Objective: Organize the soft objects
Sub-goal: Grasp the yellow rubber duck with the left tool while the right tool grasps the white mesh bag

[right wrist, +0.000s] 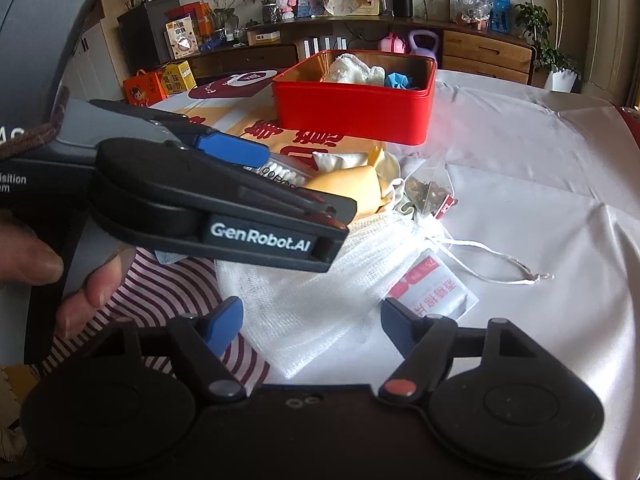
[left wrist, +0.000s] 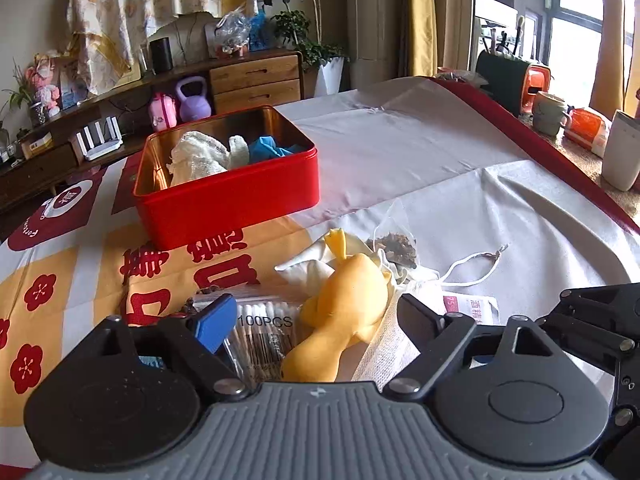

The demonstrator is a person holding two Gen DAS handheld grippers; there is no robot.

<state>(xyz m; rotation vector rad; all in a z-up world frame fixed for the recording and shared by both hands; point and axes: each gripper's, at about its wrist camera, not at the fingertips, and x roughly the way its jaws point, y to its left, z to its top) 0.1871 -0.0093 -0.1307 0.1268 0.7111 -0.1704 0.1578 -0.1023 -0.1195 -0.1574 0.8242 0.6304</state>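
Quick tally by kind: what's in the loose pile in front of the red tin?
Yellow soft piece: 1
White mesh drawstring bag: 1
White cloth: 1
Tea bag: 1
Cotton swab pack: 1
Wipe sachet: 1
Total: 6 that I can make out

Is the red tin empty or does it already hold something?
Not empty: the lidless red tin holds white cloths and a blue item.
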